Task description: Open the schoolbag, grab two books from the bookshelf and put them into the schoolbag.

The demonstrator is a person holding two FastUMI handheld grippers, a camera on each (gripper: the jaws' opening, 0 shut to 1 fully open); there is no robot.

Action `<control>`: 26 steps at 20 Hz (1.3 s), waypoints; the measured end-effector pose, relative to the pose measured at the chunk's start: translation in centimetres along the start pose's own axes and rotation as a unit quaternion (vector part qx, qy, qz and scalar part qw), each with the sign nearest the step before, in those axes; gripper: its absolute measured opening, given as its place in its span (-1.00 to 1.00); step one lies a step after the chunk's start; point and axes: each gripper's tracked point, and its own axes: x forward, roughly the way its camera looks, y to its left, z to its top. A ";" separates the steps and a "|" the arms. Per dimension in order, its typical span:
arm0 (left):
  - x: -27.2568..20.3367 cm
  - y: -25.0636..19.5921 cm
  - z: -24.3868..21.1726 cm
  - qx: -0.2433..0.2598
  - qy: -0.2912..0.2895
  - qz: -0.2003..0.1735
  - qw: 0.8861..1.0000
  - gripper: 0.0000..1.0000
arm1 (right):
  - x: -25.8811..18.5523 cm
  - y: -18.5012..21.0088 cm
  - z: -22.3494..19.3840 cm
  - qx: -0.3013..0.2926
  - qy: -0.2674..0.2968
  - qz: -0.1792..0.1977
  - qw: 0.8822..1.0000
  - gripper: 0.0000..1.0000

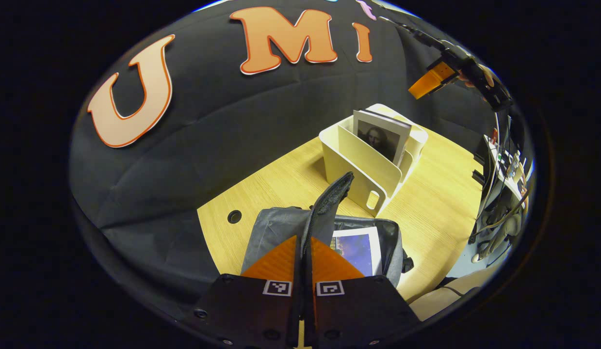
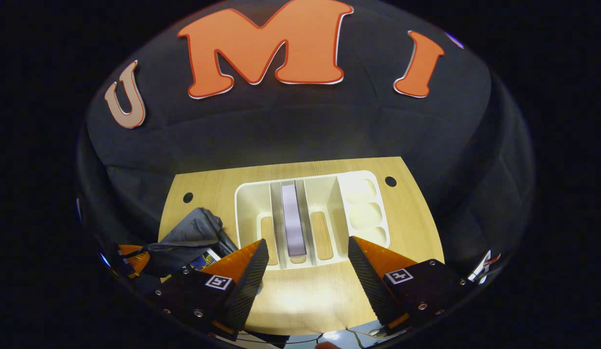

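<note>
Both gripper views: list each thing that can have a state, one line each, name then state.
schoolbag: open, flap held up.
book in the schoolbag: lying inside, partly showing.
book in the bookshelf: standing upright in a middle slot.
bookshelf: upright on the table, one book in it.
left gripper: shut on the schoolbag flap.
right gripper: open, above the bookshelf, holding nothing.

We've got our left gripper pinched tight at 6 o'clock, our right gripper spread wide.
</note>
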 end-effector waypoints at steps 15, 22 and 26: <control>0.3 1.7 -1.2 -0.023 0.028 0.045 0.998 -0.91 | 16.2 3.1 -3.4 -0.074 0.152 -0.005 0.986 0.73; 0.1 1.4 -1.3 -0.031 0.029 0.042 0.998 -0.91 | 13.4 2.6 -2.3 -0.010 0.124 0.007 0.992 -0.20; -0.1 0.8 -1.1 -0.033 0.021 0.031 0.999 -1.00 | 7.6 2.1 0.8 0.019 0.068 0.025 0.997 -0.21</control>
